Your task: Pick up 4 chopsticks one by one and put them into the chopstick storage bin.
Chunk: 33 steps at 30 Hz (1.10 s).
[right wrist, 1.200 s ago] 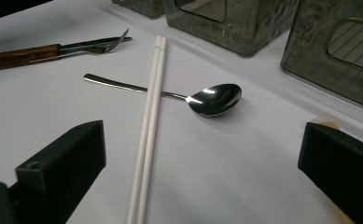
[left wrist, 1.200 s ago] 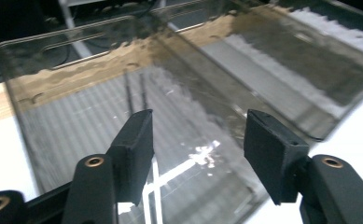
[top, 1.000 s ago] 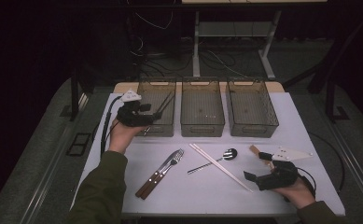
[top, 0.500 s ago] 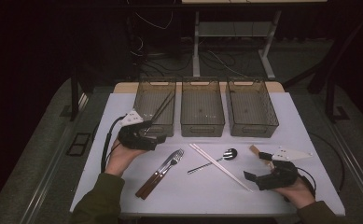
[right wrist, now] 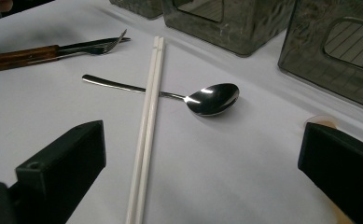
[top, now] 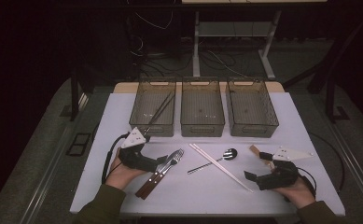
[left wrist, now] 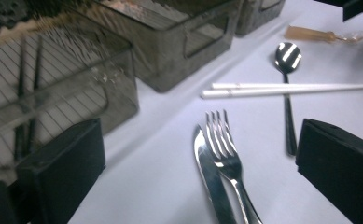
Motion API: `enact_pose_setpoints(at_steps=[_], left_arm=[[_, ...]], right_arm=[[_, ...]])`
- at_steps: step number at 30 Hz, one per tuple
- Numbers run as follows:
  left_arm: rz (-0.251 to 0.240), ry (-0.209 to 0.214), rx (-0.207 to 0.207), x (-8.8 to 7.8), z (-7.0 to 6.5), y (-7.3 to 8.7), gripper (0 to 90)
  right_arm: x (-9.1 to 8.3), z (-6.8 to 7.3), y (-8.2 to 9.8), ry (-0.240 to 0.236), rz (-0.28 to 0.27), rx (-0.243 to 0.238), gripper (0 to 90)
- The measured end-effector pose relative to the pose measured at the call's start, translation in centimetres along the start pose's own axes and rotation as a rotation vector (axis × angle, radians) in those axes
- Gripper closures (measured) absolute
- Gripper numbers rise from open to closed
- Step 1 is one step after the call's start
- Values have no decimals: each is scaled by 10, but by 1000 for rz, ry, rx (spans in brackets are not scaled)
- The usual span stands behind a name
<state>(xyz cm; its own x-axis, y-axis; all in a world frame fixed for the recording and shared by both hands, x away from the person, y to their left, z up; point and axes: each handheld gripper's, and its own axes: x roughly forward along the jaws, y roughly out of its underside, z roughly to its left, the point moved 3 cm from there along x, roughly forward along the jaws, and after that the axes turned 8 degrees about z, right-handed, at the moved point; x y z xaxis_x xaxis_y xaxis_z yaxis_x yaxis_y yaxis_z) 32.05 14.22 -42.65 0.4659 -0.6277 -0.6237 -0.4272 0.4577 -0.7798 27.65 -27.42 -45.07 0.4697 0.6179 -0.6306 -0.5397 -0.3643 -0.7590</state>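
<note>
The left hand-held gripper (top: 163,160), jaws spread wide after just opening, is empty as it lies low over the surface (top: 118,112). The fork (left wrist: 223,144) and knife (left wrist: 212,172) lie side by side directly ahead, between its jaws. A clean pickup likely means closing squarely on one, not both. The right hand-held gripper (top: 249,176) rests released, chopsticks (right wrist: 146,126) ahead.

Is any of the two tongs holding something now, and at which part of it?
Nothing is held. The left tongs stand open around the fork and knife, which lie on the table. The right tongs are open too, near the white chopsticks.
</note>
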Motion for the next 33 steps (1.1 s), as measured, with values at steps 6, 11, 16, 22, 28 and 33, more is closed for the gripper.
enact_pose_setpoints(at_steps=[6, 11, 16, 22, 28, 33], left_arm=[[26, 8, 4, -1, -11, 12, 0], [16, 30, 14, -5, -18, 23, 0], [-1, 52, 20, -8, -25, 31, 0], [-17, 65, 18, -7, -24, 34, 0], [-22, 62, 24, -7, -21, 33, 0], [-27, 65, 22, -8, -21, 33, 1]], right_arm=[[0, 0, 0, 3, 10, 10, 9], [0, 0, 1, 2, 16, 15, 9], [0, 0, 1, 2, 21, 16, 9], [-1, -1, 0, -20, 47, 24, 9], [-2, 1, -1, -21, 71, 13, 73], [-2, 1, -2, -7, 104, 8, 169]])
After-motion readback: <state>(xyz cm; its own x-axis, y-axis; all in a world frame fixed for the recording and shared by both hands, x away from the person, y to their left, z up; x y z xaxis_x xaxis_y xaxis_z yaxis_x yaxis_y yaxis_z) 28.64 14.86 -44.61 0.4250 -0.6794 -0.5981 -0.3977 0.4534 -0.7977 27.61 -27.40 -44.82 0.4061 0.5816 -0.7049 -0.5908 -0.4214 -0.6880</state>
